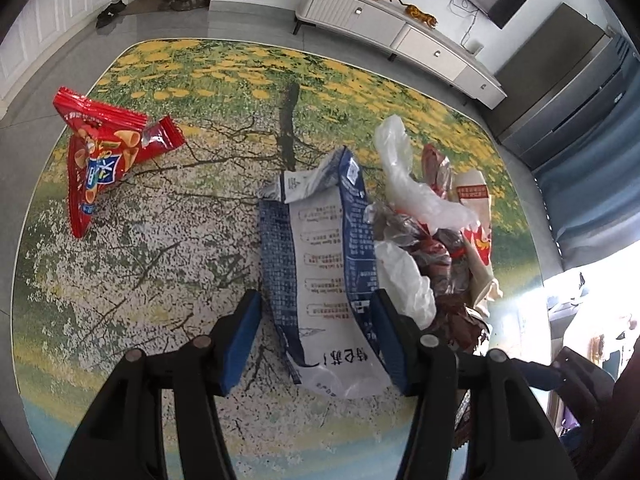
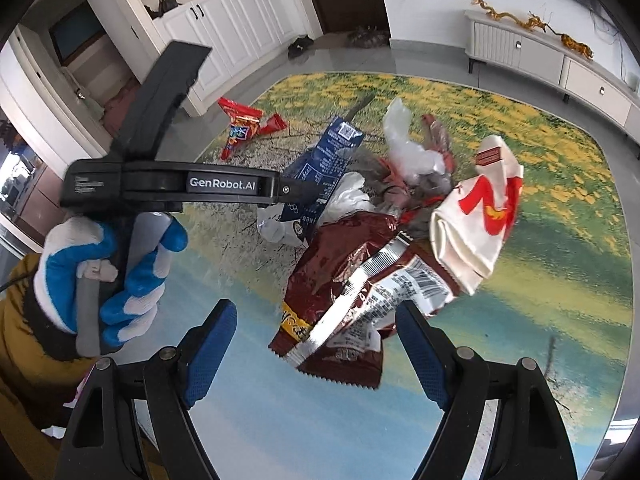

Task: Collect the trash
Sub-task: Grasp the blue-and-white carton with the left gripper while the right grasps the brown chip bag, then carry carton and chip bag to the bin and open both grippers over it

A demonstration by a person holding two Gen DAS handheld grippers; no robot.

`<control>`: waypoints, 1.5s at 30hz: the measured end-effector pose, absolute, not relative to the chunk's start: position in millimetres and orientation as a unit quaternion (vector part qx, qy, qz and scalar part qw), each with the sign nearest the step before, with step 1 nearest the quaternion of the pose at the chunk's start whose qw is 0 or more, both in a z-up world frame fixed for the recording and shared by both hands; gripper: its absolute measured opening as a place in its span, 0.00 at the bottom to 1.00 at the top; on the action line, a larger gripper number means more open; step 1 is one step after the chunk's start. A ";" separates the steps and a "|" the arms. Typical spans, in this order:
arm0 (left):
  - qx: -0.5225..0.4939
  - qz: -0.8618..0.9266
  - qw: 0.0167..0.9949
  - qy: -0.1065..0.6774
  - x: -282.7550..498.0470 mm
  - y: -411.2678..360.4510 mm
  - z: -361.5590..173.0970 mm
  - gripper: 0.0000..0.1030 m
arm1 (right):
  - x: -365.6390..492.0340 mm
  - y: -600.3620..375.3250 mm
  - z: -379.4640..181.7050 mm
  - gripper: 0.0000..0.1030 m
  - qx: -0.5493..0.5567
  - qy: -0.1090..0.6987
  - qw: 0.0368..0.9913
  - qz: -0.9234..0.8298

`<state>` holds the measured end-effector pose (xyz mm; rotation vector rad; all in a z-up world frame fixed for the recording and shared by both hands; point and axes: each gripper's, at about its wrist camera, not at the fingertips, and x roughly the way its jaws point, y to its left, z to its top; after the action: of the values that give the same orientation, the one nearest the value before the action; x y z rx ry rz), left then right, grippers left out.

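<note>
A blue-and-white pouch (image 1: 320,264) lies flat on the printed table (image 1: 152,248). My left gripper (image 1: 316,296) straddles it, jaws open: the right pad touches the pouch's edge and the left pad stands just clear. To its right is a heap of wrappers: clear plastic (image 1: 404,176), a white paper bag with red print (image 2: 476,220) and a dark red snack bag with a silver seam (image 2: 340,304). My right gripper (image 2: 316,306) hangs open over the near end of that dark red bag, its pads well apart from it. A red snack bag (image 1: 100,152) lies alone at the far left.
A gloved hand (image 2: 108,272) holds the left gripper's black body (image 2: 168,184) at the left of the right wrist view. A white low cabinet (image 1: 380,20) stands against the far wall and white cupboards (image 2: 224,20) beyond the table's left edge.
</note>
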<state>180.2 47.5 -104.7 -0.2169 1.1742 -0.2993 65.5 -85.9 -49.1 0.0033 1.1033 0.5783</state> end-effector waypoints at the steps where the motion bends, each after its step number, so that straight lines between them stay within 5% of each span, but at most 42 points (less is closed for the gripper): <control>1: -0.100 -0.136 0.818 0.550 181.8 47.1 -105.3 0.43 | 67.1 -84.5 -51.9 0.75 0.001 0.518 0.812 0.269; 5: -0.101 -0.135 0.821 0.545 180.5 48.6 -105.9 0.41 | 72.3 -80.1 -62.7 0.65 -0.004 0.530 0.809 0.255; 7: -0.108 -0.134 0.823 0.542 178.5 51.5 -106.0 0.40 | 73.3 -80.4 -69.8 0.49 0.000 0.539 0.803 0.253; 11: -0.126 -0.130 0.827 0.532 170.7 61.0 -106.6 0.40 | 71.0 -83.7 -75.0 0.41 0.004 0.541 0.803 0.249; 17: -0.185 -0.144 0.821 0.520 159.7 85.7 -108.3 0.39 | 60.3 -81.0 -65.5 0.14 -0.002 0.530 0.806 0.263; 45: -0.234 -0.195 0.858 0.415 99.6 116.3 -9.5 0.39 | 7.8 -172.8 23.9 0.10 0.059 0.405 0.879 0.242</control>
<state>99.6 116.3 -9.5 -0.4909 0.8709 -0.4092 7.8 -172.8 23.9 0.1220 0.8448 0.5054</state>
